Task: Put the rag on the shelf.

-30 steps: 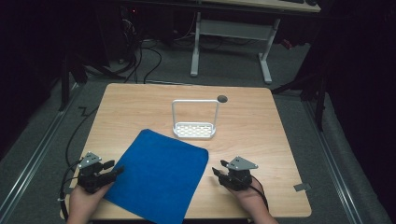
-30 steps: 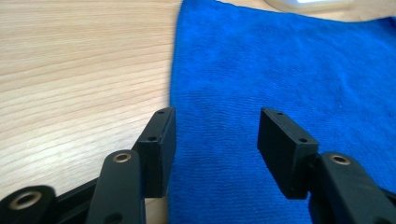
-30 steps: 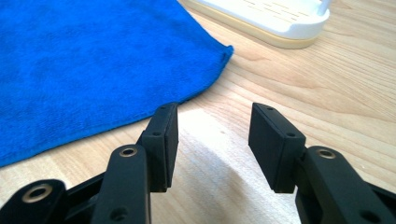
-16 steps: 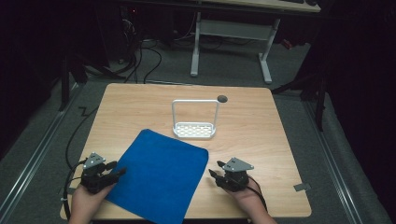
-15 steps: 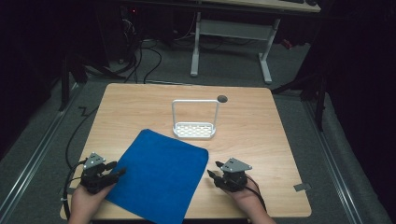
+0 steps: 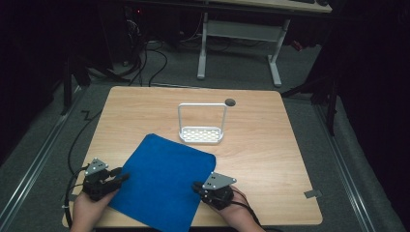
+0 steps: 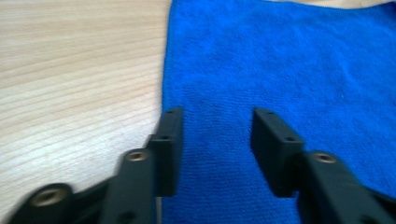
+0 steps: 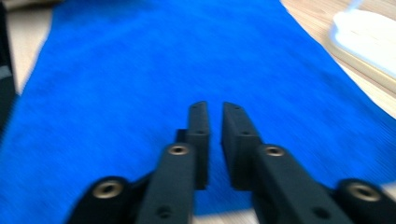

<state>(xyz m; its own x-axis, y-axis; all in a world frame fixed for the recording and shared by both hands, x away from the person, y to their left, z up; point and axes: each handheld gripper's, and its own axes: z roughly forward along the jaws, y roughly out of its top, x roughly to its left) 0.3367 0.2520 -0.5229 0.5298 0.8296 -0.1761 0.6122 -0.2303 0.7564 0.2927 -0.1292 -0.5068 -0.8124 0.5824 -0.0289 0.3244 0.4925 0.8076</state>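
Closer to the cloth than a second ago, the right tongs (image 6: 197,187) now reach over its near right edge. On the wooden desk (image 6: 270,159), the blue cloth (image 6: 162,181) lies flat at the near side, a white rack (image 6: 201,133) standing just beyond it. The left tongs (image 6: 121,178) straddle its left edge, jaws well apart and empty; the right tongs' jaws stand nearly together, a narrow gap left, gripping nothing.

Lying flat across the lower centre of the table (image 6: 270,145): cloth (image 6: 162,181). Just above it, mid-frame: rack (image 6: 201,125). Flanking the cloth: left gripper (image 6: 118,180) lower left, right gripper (image 6: 197,187) lower right.
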